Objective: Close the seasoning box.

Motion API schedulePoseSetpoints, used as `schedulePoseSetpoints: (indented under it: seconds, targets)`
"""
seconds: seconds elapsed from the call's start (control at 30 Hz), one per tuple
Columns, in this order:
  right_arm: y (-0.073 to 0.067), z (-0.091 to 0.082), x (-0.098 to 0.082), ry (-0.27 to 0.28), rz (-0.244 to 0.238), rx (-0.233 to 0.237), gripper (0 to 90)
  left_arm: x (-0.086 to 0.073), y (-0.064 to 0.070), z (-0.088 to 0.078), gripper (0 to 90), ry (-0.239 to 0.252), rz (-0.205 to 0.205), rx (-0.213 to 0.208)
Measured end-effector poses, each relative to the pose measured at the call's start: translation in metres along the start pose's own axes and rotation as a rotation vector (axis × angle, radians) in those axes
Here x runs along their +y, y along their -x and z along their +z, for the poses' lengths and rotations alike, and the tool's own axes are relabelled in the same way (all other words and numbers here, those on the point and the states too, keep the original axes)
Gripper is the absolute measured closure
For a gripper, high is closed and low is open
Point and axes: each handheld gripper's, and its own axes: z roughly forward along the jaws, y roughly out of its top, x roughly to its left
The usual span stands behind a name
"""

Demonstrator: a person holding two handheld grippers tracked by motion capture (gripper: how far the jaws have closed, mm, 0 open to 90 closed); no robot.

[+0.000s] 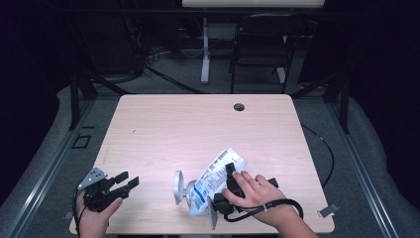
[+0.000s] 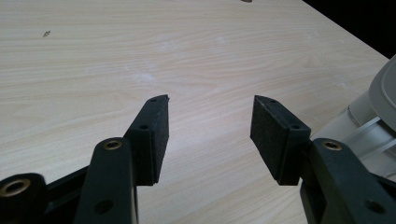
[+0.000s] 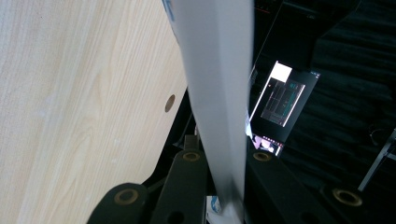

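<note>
table (image 1: 163,129): light wood, cable hole (image 1: 239,106) near far edge | black chair (image 1: 261,47) behind table | white desk leg (image 1: 205,49) beside chair | lit monitor (image 3: 282,100) beyond table edge

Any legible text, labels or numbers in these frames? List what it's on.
White plastic pouch with blue print, held in the right tongs: printed lines and a blue band show in the high view, too small and blurred to read.
Lit screen in the dark behind the table, right gripper view: a white block and faint lines, nothing legible.
Light wooden table: no text, just a dark round hole.
So nothing can be quoted.
</note>
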Motion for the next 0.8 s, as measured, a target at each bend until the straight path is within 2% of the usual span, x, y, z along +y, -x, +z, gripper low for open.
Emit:
schedulePoseSetpoints:
  seconds: [0.43, 0.8]
  targets:
    - [0.0043, -0.0025, 0.0006, -0.010, -0.015, -0.010, 89.6, 0.0000, -0.0001, 0.0000, 47.4, 0.000, 0.000, 0.000]
    - [0.0024, -0.0021, -0.0017, 0.001, 0.002, -0.012, 89.4, 0.0001, -0.0001, -0.0001, 47.5, -0.003, 0.000, -0.002]
